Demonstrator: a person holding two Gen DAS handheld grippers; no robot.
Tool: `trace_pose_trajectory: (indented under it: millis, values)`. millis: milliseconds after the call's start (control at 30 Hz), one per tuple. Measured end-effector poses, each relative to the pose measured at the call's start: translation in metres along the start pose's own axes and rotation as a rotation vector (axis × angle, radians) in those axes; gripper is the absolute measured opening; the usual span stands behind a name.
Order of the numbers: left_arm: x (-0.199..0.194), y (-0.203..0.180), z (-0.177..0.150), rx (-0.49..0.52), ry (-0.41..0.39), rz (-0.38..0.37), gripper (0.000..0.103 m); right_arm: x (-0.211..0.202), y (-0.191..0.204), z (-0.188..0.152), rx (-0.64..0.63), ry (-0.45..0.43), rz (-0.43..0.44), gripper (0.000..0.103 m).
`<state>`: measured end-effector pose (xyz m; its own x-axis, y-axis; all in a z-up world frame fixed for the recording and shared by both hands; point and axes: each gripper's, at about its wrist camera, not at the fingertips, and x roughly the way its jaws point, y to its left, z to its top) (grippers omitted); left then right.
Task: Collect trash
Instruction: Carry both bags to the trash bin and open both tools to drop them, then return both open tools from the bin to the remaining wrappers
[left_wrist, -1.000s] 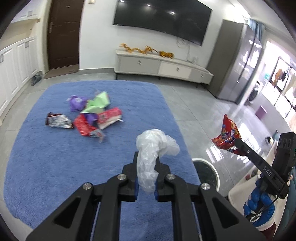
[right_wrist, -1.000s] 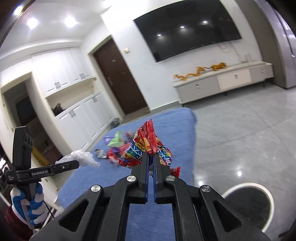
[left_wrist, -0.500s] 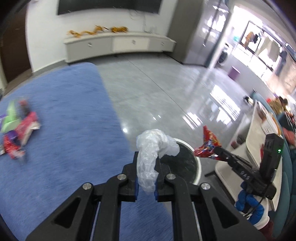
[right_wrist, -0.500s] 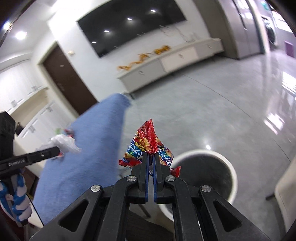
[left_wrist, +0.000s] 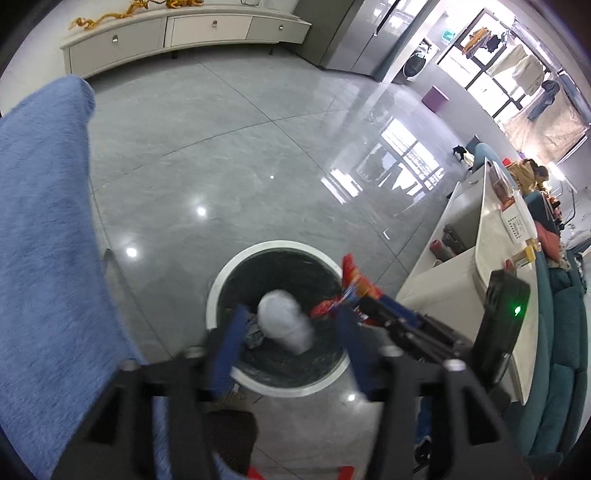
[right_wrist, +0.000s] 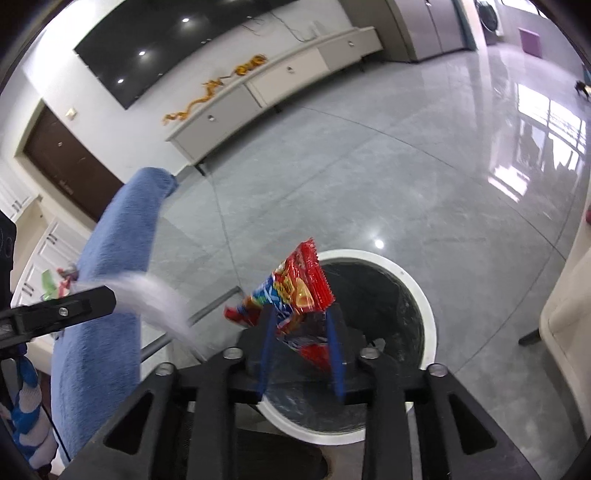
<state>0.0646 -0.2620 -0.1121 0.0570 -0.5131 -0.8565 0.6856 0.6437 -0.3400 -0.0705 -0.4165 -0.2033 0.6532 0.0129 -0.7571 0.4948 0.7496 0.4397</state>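
Trash, two pieces, both over the round white-rimmed bin (left_wrist: 218, 295) on the grey tiled floor (left_wrist: 229, 158). Clear crumpled plastic bag (left_wrist: 286, 323): blurred, loose between the spread jaws of the left gripper (left_wrist: 290, 341), above the bin's dark opening. Red snack wrapper (right_wrist: 295, 291): tilted, between the parted jaws of the right gripper (right_wrist: 301, 350); whether it touched either blue pad could not be told. Both grippers stood open over the bin mouth. Blue-covered bench (right_wrist: 110, 266) lay to the left, with more wrappers (right_wrist: 55, 284) at its far end. White TV cabinet (right_wrist: 273, 85) stood along the wall.
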Motion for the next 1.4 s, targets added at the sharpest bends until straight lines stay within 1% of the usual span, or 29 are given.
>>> trace_pose_trajectory:
  millis: [100,167,233,267,333,400,500,567,633,733,833,933,1067,1233,1400]
  values:
    - [-0.002,0.002,0.004,-0.007,0.004,-0.013,0.055,0.004,-0.008,-0.002,0.015,0.013,-0.027,0.032]
    - [-0.014,0.009,0.002,-0.004,-0.022,0.008,0.055,0.008,-0.011,-0.003,0.026,0.019,-0.038,0.032]
    - [-0.036,0.018,-0.001,-0.001,-0.073,0.059,0.055,0.015,-0.015,-0.005,0.049,0.025,-0.063,0.033]
    - [-0.054,0.028,-0.005,-0.007,-0.110,0.100,0.055,0.017,-0.016,-0.006,0.063,0.027,-0.069,0.033]
    - [-0.081,0.047,-0.011,-0.026,-0.168,0.152,0.055,0.029,-0.020,-0.011,0.109,0.050,-0.100,0.033]
    - [-0.111,0.074,-0.026,-0.075,-0.237,0.225,0.055,0.044,-0.018,-0.014,0.124,0.075,-0.145,0.033]
    - [-0.141,0.116,-0.046,-0.165,-0.306,0.321,0.055,0.064,-0.008,-0.013,0.133,0.103,-0.179,0.033]
    - [-0.156,0.142,-0.059,-0.219,-0.343,0.385,0.055,0.075,0.001,-0.010,0.133,0.110,-0.186,0.033]
    - [-0.166,0.160,-0.068,-0.248,-0.372,0.439,0.055,0.083,0.010,-0.005,0.130,0.103,-0.199,0.034]
    - [-0.177,0.181,-0.079,-0.266,-0.415,0.523,0.055,0.091,0.020,-0.001,0.126,0.085,-0.234,0.039]
    - [-0.181,0.198,-0.090,-0.282,-0.444,0.579,0.055,0.098,0.025,0.000,0.143,0.082,-0.277,0.042]
    - [-0.179,0.214,-0.094,-0.299,-0.459,0.604,0.055,0.106,0.024,-0.004,0.174,0.094,-0.313,0.043]
    - [-0.171,0.218,-0.095,-0.303,-0.471,0.611,0.055,0.113,0.020,-0.011,0.216,0.107,-0.340,0.044]
    - [-0.171,0.224,-0.100,-0.305,-0.490,0.597,0.055,0.115,0.025,-0.006,0.200,0.098,-0.362,0.044]
    - [-0.168,0.226,-0.104,-0.294,-0.483,0.581,0.055,0.116,0.030,-0.002,0.182,0.095,-0.366,0.045]
